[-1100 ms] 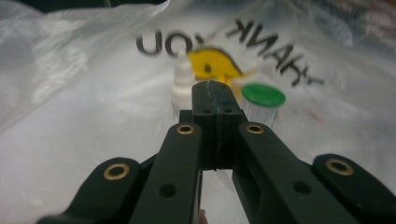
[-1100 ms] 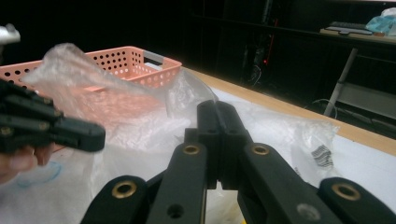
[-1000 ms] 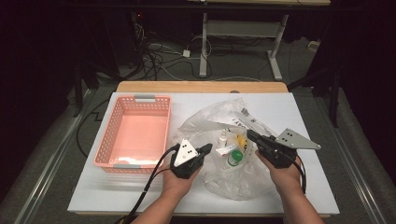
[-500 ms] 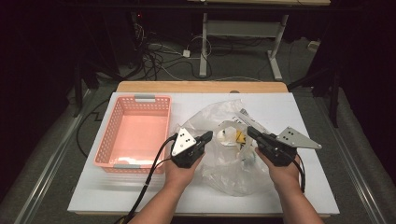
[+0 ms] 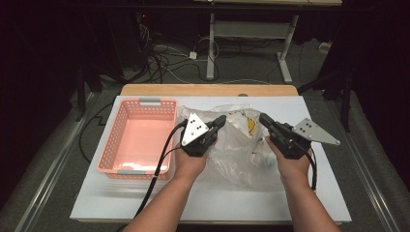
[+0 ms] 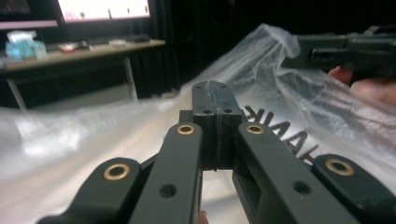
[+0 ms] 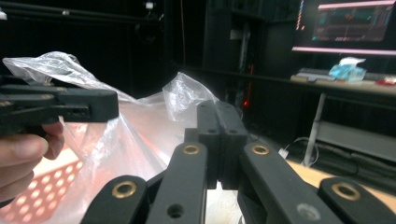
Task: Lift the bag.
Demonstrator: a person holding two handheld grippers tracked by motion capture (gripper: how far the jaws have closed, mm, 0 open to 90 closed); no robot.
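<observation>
A clear plastic bag [image 5: 237,159] hangs between my two grippers above the white table [image 5: 217,203]. Small items show through it, among them something yellow [image 5: 251,125]. My left gripper [image 5: 220,120] is shut on the bag's left edge and my right gripper [image 5: 263,118] is shut on its right edge. In the left gripper view the jaws [image 6: 215,88] are pressed together against the film [image 6: 303,102], with the other gripper [image 6: 345,49] at the upper right. In the right gripper view the shut jaws [image 7: 217,109] meet the bag [image 7: 140,130], and the left gripper [image 7: 60,109] is on the left.
A pink plastic basket [image 5: 107,145] stands empty on the table's left half, close to my left hand. Black cables trail from both grippers toward the front edge. A wooden strip [image 5: 208,90] borders the table's far side, with desk legs and wires on the floor behind.
Both hands have risen, the left one more, and the bag has lifted off the table with them. Its contents have slid lower inside it.
</observation>
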